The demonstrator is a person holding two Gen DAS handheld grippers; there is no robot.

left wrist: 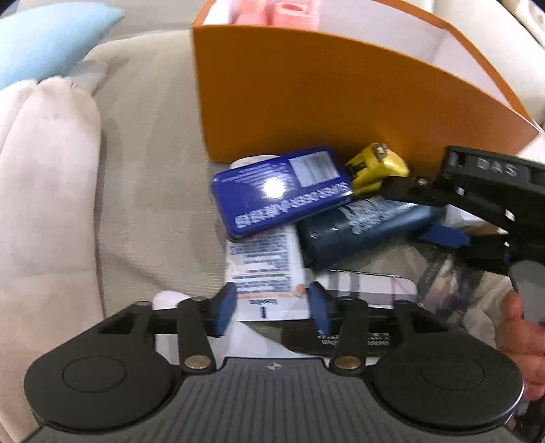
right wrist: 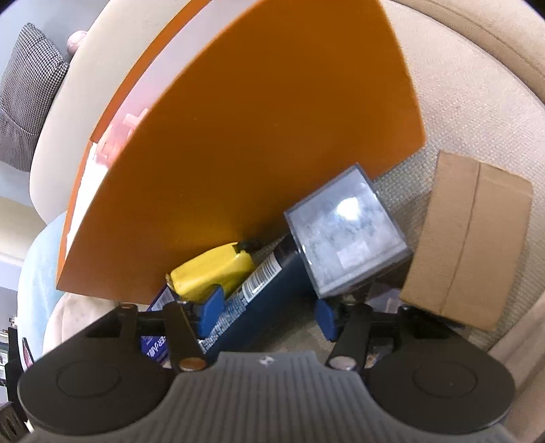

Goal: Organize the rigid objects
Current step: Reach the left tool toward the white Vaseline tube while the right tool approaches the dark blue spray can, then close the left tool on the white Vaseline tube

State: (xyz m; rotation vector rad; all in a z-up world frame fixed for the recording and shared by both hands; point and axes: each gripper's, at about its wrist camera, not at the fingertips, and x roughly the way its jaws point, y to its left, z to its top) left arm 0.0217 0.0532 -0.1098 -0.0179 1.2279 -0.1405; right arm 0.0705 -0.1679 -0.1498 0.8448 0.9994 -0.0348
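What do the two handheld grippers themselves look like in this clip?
Both match: left gripper and right gripper have black linkage arms with brass-coloured pivots, blue fingers, round black housings and a ribbed grey centre. The right one, seen from outside, bears raised lettering "DAS".

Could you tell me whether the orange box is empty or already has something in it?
Not empty: pink items show above the rim of the orange box, against its white inner wall. How full it is, cannot tell.

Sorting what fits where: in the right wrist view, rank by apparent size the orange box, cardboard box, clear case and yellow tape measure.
1. orange box
2. cardboard box
3. clear case, looks only somewhat smaller than the cardboard, so unsure
4. yellow tape measure
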